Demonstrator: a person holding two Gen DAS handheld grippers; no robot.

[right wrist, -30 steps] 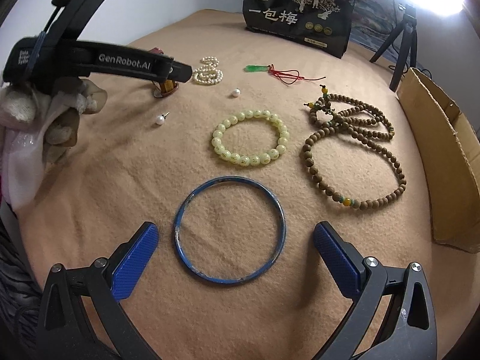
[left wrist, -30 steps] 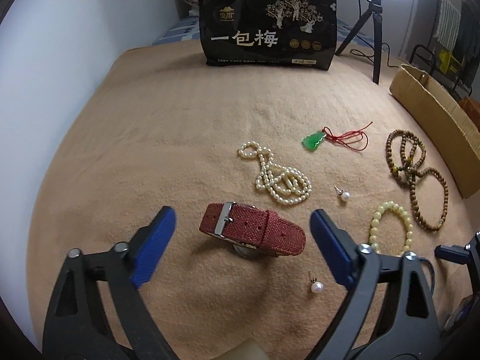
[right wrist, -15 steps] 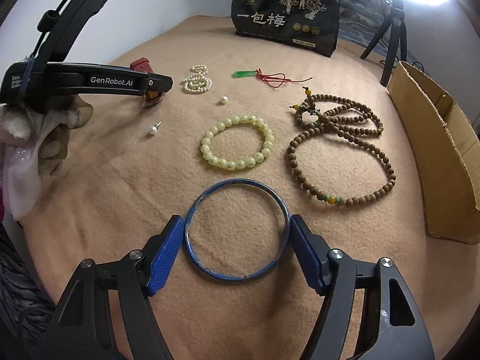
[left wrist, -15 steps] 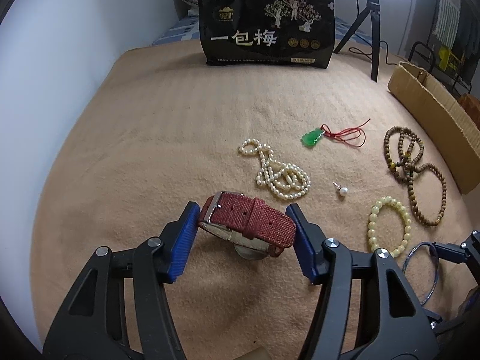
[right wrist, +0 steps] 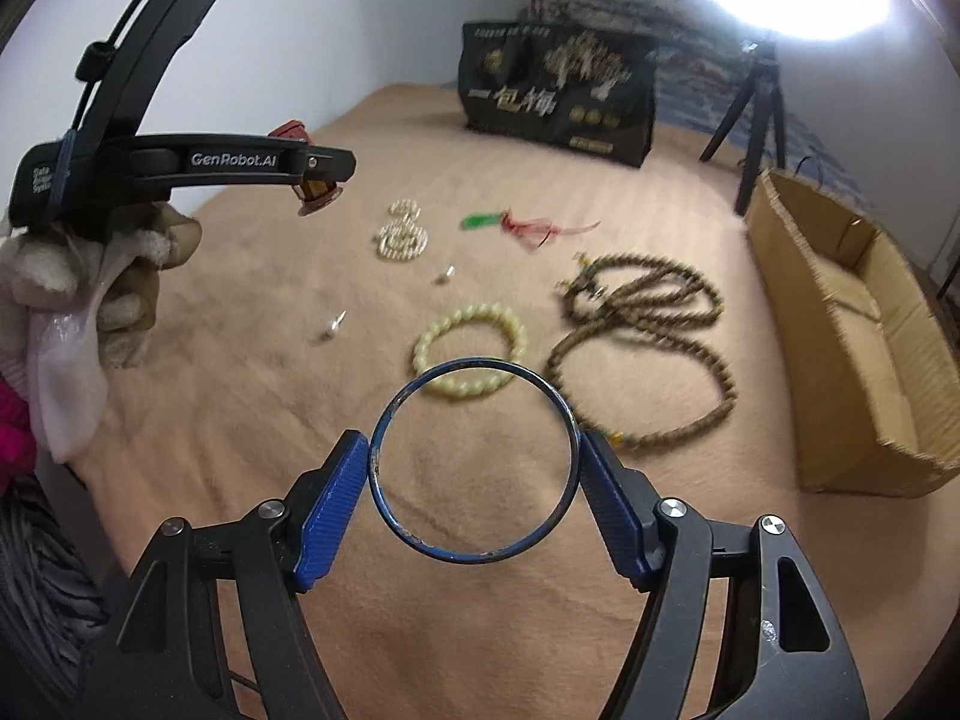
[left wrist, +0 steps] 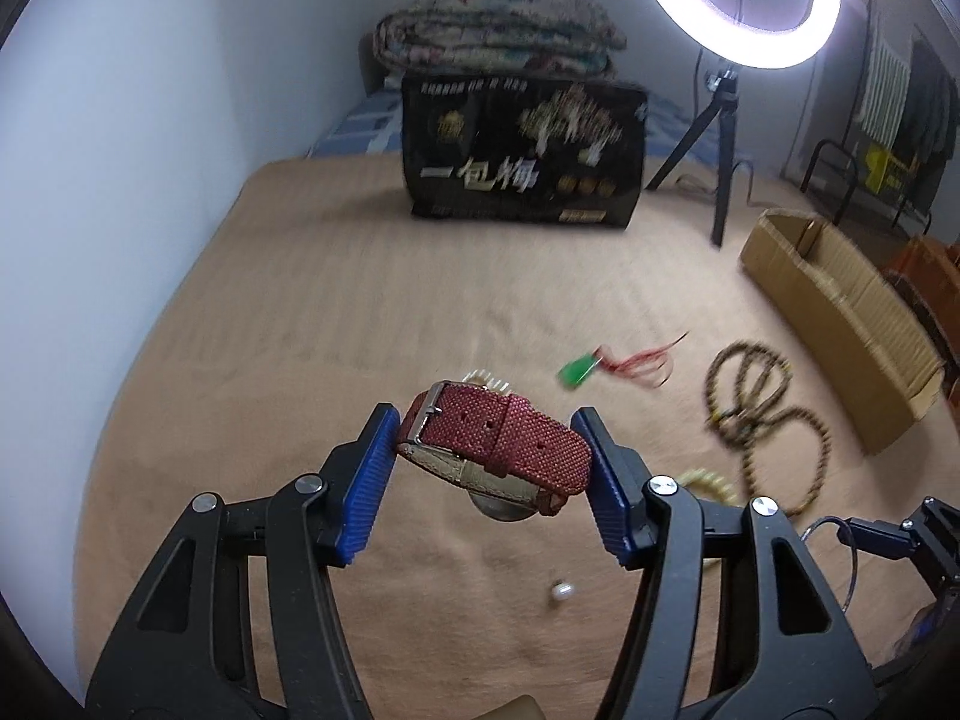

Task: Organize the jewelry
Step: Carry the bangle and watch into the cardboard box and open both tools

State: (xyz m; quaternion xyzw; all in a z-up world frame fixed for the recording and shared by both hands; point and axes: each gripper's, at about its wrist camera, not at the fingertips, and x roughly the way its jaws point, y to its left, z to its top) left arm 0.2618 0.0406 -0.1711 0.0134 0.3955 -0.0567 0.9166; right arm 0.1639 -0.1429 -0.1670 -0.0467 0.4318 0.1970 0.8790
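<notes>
My left gripper (left wrist: 489,468) is shut on a watch with a red woven strap (left wrist: 498,441) and holds it above the tan blanket. My right gripper (right wrist: 474,492) is shut on a blue bangle (right wrist: 474,462), lifted off the blanket. On the blanket lie a pearl necklace (right wrist: 401,234), a green pendant on red cord (right wrist: 480,220), a pale yellow bead bracelet (right wrist: 468,348), a long brown bead strand (right wrist: 642,324) and two pearl earrings (right wrist: 331,327) (right wrist: 445,273). The left gripper with the watch also shows in the right wrist view (right wrist: 315,192).
An open cardboard box (right wrist: 852,330) lies at the blanket's right edge. A black snack bag (left wrist: 522,156) stands at the back. A ring light on a tripod (left wrist: 726,138) stands back right. A white wall runs along the left.
Both grippers closed on their items and lifted: the left raised the red-strap watch off the blanket, the right raised the blue bangle. Both views have tilted upward.
</notes>
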